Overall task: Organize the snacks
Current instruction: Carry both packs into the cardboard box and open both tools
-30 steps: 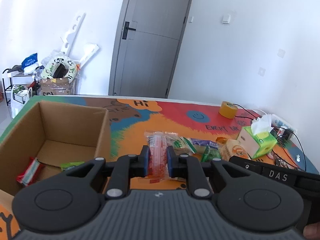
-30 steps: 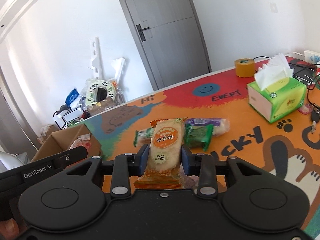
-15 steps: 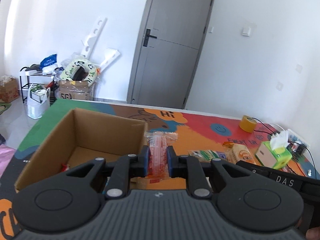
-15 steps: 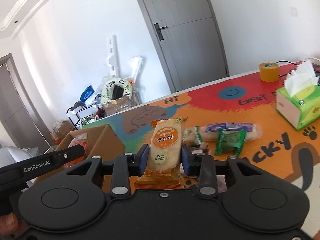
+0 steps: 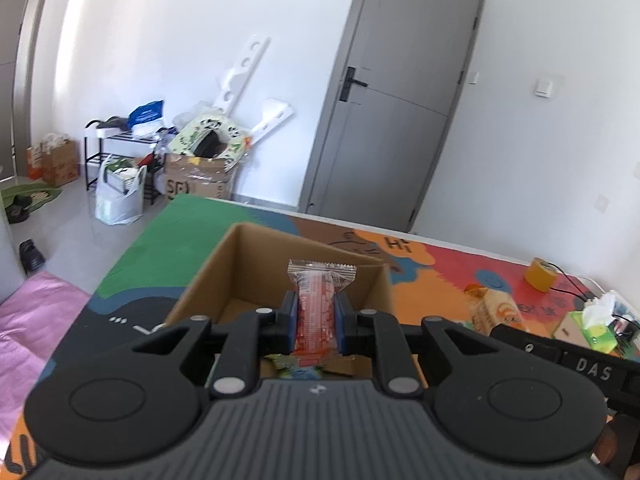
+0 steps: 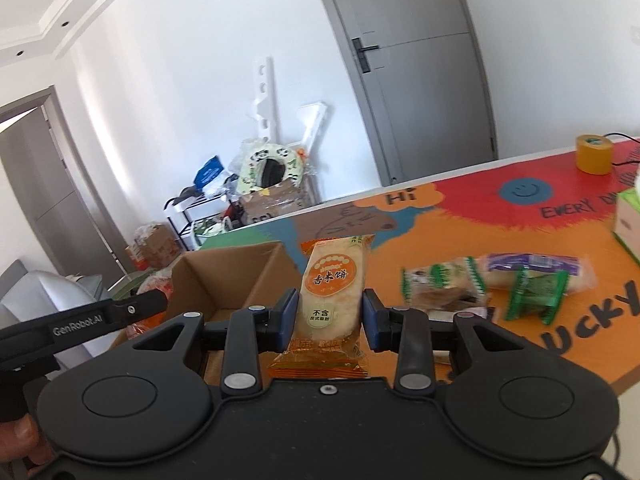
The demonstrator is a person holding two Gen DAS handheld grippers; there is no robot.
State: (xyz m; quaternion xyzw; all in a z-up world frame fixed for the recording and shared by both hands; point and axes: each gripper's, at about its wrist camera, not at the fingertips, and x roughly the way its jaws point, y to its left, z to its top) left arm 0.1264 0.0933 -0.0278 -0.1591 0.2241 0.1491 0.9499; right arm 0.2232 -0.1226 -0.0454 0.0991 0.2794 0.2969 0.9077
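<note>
My left gripper [image 5: 317, 322] is shut on a red snack in a clear wrapper [image 5: 318, 312], held upright over the open cardboard box [image 5: 224, 268]. A green packet [image 5: 289, 365] lies on the box floor below it. My right gripper [image 6: 331, 318] is shut on an orange rice cracker pack [image 6: 334, 300], just right of the same box [image 6: 236, 276]. Loose snacks remain on the mat: a green-and-white packet [image 6: 444, 284], a dark green packet [image 6: 536, 294] and a purple-wrapped one [image 6: 536, 266].
The colourful mat [image 6: 472, 216] covers the table. A yellow tape roll [image 6: 594, 154] with a black cable sits at the far side, and a green tissue box [image 5: 592, 324] to the right. Beyond the table's far-left edge are a shelf, bags and cartons [image 5: 196, 176] on the floor.
Both grippers have swung left with their snacks still held. The box has come from the left side to straight under the left gripper, and the loose snacks have slid to the right.
</note>
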